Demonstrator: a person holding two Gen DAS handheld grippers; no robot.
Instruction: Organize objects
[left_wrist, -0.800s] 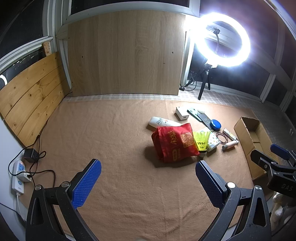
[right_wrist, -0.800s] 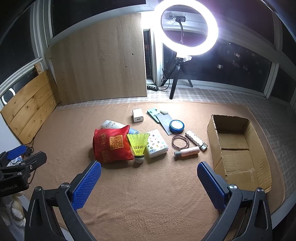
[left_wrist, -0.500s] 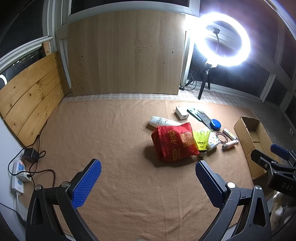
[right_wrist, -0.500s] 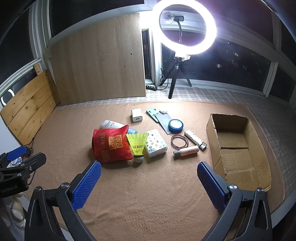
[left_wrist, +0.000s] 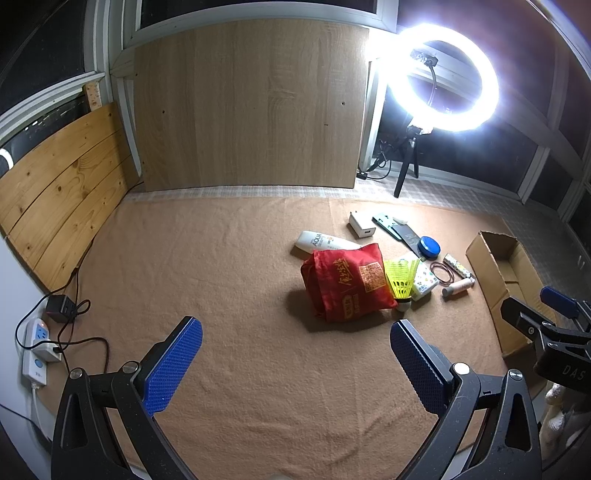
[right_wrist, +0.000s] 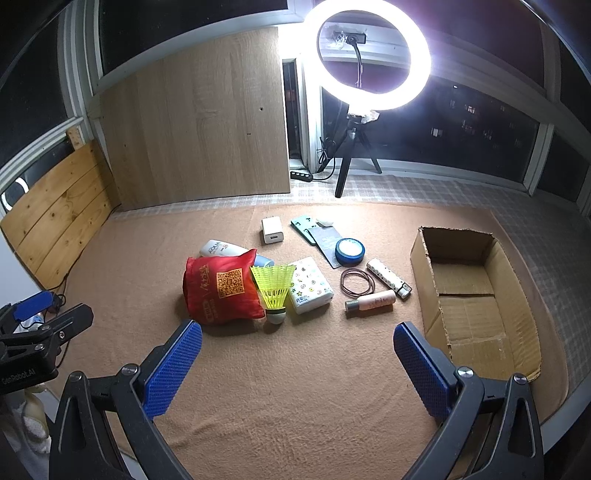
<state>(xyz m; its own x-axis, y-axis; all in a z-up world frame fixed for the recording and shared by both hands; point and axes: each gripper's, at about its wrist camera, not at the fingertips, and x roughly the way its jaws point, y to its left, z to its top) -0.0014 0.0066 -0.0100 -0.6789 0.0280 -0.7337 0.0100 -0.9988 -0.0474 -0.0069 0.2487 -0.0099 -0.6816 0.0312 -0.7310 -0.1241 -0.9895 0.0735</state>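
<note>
Loose objects lie on a brown blanket: a red bag (right_wrist: 221, 291), a yellow shuttlecock (right_wrist: 274, 290), a tissue pack (right_wrist: 310, 284), a pink tube (right_wrist: 370, 300), a hair band (right_wrist: 357, 281), a blue round tin (right_wrist: 349, 251), a white charger (right_wrist: 272, 230) and a white bottle (right_wrist: 218, 249). An open cardboard box (right_wrist: 472, 295) lies to their right. My right gripper (right_wrist: 297, 360) is open and empty, short of the objects. My left gripper (left_wrist: 295, 360) is open and empty, left of the red bag (left_wrist: 347, 284); the box (left_wrist: 506, 273) shows at its right.
A lit ring light on a tripod (right_wrist: 367, 55) stands behind the blanket. A wooden board (right_wrist: 195, 122) leans on the back wall and wooden planks (left_wrist: 55, 184) on the left. A power strip with cables (left_wrist: 37, 347) lies at the left edge.
The right wrist view has shifted slightly; the objects sit a touch further left in it. Both grippers stay open and nothing on the blanket has moved.
</note>
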